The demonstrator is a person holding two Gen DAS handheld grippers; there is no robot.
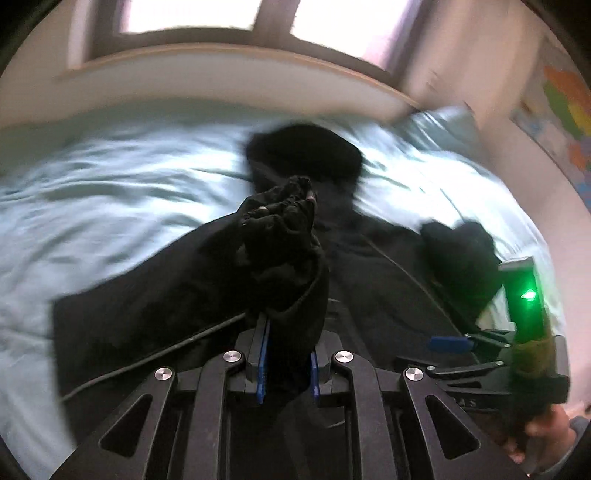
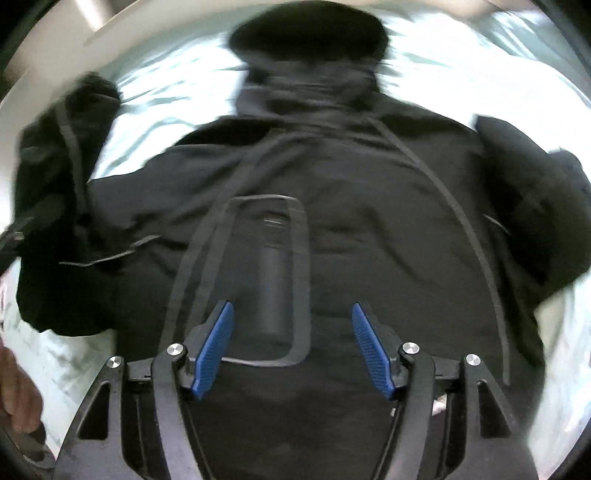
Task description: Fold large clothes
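black hooded jacket [image 2: 354,229]: lying spread across the bed [image 1: 110,177], front side up, directly ahead of and beneath the right claw [image 2: 291,347]; hood [image 2: 310,37] sitting at the far end, away from the claw; drawcords running down the chest; a rounded rectangular chest pocket [image 2: 269,280] showing just ahead of the claw's fingertips, between the two blue pads.

left claw [image 1: 286,365]: its blue-lined fingers are pressing together on a bunched sleeve cuff [image 1: 284,236] of the jacket, the dark fabric standing up in a wad ahead of the fingertips and rising above the rest of the garment. the sleeve is trailing down and to the left of the claw onto the bed.

right claw: hovering over the lower chest of the jacket with its fingers spread wide, holding nothing. seen also at the right edge of the left wrist view, where a green light [image 1: 528,295] is glowing on its body.

bed: wearing a pale mint sheet, wrinkled, with a pillow [image 1: 436,125] far right of the left claw.

window [image 1: 207,18]: sitting beyond the bed, above a pale ledge.

both views are blurring.
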